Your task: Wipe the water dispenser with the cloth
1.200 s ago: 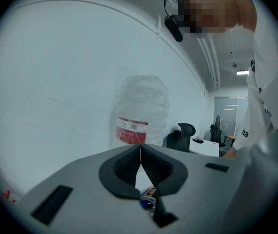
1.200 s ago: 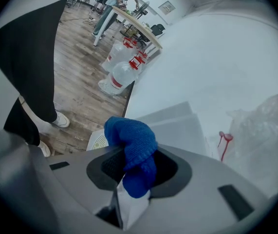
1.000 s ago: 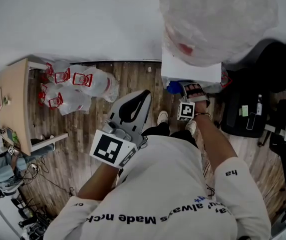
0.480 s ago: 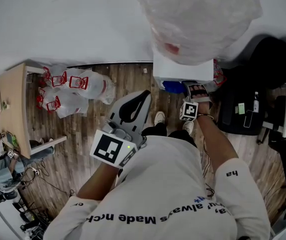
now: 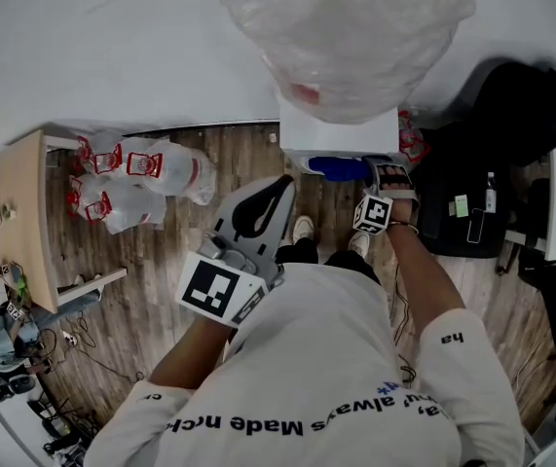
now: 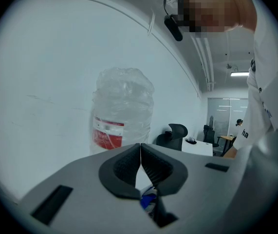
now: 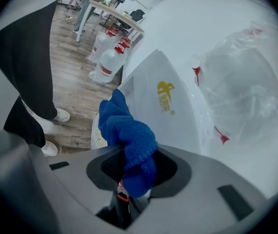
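Observation:
The white water dispenser stands against the wall with a plastic-wrapped bottle on top. My right gripper is shut on a blue cloth and holds it at the dispenser's lower front. In the right gripper view the cloth bunches out of my right gripper beside the white dispenser panel with its yellow logo. My left gripper is shut on nothing and held in front of my chest. Seen from the left gripper, the bottle rises ahead.
Spare water jugs with red labels lie on the wooden floor at the left, next to a wooden table. A black chair and bag stand right of the dispenser. My shoes are close to its base. Cables lie lower left.
The view has shifted, so the dispenser sits further left in the head view. The right gripper and the cloth have slid rightward along the dispenser's front. The left gripper has stayed put.

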{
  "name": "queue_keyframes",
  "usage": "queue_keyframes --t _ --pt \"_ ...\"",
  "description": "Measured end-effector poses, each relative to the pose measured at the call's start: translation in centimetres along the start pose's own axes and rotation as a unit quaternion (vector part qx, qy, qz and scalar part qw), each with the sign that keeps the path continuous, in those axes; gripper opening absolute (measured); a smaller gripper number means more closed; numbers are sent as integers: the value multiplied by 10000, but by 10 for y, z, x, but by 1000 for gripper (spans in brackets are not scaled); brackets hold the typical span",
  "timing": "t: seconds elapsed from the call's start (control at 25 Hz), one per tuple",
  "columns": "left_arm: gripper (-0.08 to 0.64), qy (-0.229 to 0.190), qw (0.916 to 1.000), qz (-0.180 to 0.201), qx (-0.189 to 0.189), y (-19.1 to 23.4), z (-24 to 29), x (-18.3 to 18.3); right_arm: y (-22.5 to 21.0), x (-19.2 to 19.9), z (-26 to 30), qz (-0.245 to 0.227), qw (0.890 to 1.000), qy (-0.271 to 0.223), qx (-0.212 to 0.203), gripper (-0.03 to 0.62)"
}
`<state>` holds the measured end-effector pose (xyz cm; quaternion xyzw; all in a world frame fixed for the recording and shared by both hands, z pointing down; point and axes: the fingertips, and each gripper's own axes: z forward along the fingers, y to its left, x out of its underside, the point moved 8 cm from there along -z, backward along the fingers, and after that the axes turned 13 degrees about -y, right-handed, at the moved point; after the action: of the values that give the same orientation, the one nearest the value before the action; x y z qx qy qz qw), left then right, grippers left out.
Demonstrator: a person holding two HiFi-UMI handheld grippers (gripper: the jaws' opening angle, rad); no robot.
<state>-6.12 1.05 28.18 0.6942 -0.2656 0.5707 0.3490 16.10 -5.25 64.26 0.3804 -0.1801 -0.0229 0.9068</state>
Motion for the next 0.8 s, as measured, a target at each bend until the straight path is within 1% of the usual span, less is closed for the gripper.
queue_keyframes --t 0.16,0.36,0.44,0.48,0.6,0.68,0.76,0.8 --pt "21 -14 10000 -11 45 -9 8 2 -2 18 -7 216 9997 81 77 121" --pt "21 -28 10000 -14 76 -18 18 2 -7 28 -13 571 9982 44 158 121" --pt "21 -46 10000 -10 76 -21 20 2 -9 33 -15 764 9968 81 224 121" --pt "21 -52 10000 -10 72 -23 21 2 -11 37 -17 933 9952 132 280 121" --pt "21 -58 10000 -17 47 -25 22 2 -19 55 -23 1710 9838 278 463 118" --pt "21 -45 10000 -26 26 -27 22 5 -22 63 -26 2140 9750 263 538 118" --pt "21 -28 10000 -43 23 -28 23 6 -27 68 -28 2616 9629 219 627 120" --pt "21 -25 10000 -52 27 -28 23 6 -31 69 -29 2917 9540 187 669 120"
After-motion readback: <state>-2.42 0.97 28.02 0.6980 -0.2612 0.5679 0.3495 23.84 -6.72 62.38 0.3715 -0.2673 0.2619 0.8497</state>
